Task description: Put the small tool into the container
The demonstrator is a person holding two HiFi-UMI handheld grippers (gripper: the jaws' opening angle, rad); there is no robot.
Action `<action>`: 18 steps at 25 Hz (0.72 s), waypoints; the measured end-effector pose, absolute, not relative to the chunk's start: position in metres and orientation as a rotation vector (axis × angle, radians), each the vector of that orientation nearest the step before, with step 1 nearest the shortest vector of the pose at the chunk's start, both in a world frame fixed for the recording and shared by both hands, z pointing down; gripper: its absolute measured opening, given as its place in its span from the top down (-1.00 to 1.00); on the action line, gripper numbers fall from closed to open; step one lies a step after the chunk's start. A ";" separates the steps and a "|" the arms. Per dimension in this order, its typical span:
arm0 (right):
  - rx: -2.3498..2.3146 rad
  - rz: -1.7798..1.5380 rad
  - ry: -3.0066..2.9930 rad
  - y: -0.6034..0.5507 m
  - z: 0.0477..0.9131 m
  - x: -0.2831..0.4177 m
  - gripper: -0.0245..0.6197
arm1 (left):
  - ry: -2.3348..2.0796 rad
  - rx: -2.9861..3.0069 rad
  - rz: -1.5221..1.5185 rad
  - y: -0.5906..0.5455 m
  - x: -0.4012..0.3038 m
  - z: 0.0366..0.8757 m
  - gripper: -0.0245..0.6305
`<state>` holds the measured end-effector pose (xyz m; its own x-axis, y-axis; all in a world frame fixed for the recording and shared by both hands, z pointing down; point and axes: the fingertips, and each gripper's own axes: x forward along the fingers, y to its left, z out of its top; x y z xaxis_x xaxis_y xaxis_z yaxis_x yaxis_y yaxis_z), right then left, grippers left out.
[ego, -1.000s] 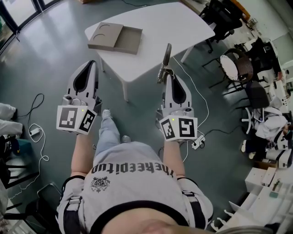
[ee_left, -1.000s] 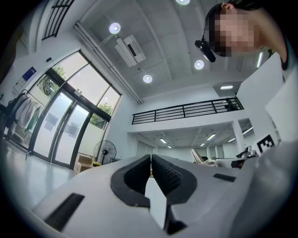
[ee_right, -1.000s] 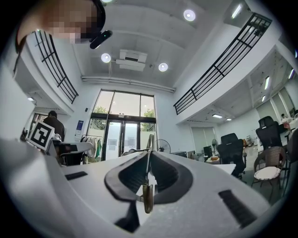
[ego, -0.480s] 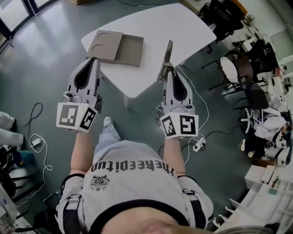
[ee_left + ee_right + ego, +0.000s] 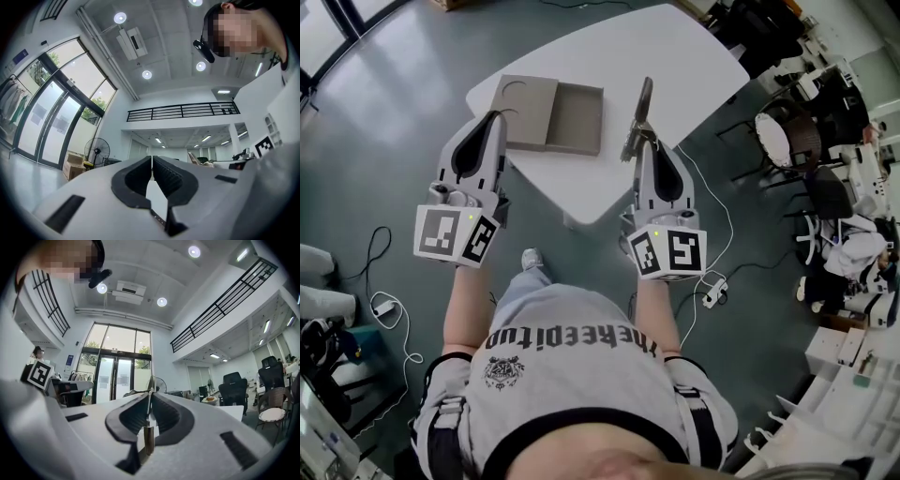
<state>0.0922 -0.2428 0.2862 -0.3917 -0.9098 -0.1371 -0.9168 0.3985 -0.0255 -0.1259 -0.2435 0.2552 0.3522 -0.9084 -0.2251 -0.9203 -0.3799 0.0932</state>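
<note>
My right gripper (image 5: 639, 142) is shut on the small tool (image 5: 644, 101), a slim metal piece that sticks out past the jaw tips over the white table (image 5: 684, 52). In the right gripper view the tool (image 5: 149, 386) stands edge-on between the pads of that gripper (image 5: 149, 399). The container (image 5: 576, 120), an open shallow brown box, lies on the table just left of the tool, its lid (image 5: 523, 112) joined at its left. My left gripper (image 5: 493, 116) is shut and empty at the table's near left edge, touching nothing (image 5: 152, 161).
Office chairs (image 5: 787, 141) stand to the right of the table. Cables and a power strip (image 5: 712, 289) lie on the grey floor. White shelving (image 5: 853, 375) fills the lower right. A table leg (image 5: 574, 221) drops between my two grippers.
The person has stepped toward the table, so the table and box sit closer under both grippers. The right gripper's hold on the tool is the same.
</note>
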 end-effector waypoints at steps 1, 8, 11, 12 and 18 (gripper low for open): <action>-1.662 0.078 2.514 -0.248 0.287 0.089 0.85 | 1.713 -2.548 0.370 -0.250 -0.129 0.255 0.89; -1.717 0.043 2.493 -0.281 0.301 0.065 0.85 | 1.656 -2.583 0.367 -0.287 -0.152 0.259 0.89; -1.746 0.015 2.495 -0.293 0.309 0.057 0.85 | 1.628 -2.601 0.368 -0.300 -0.159 0.258 0.89; -1.758 0.003 2.497 -0.297 0.311 0.055 0.85 | 1.618 -2.607 0.367 -0.304 -0.161 0.258 0.89; -1.815 -0.094 2.514 -0.317 0.336 0.043 0.85 | 1.567 -2.644 0.357 -0.323 -0.169 0.262 0.89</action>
<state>0.0430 -0.3175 0.3356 -0.3149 -0.9491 0.0035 -0.9467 0.3139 -0.0718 -0.1689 -0.3228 0.2624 0.4607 -0.8595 -0.2214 -0.8705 -0.4862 0.0759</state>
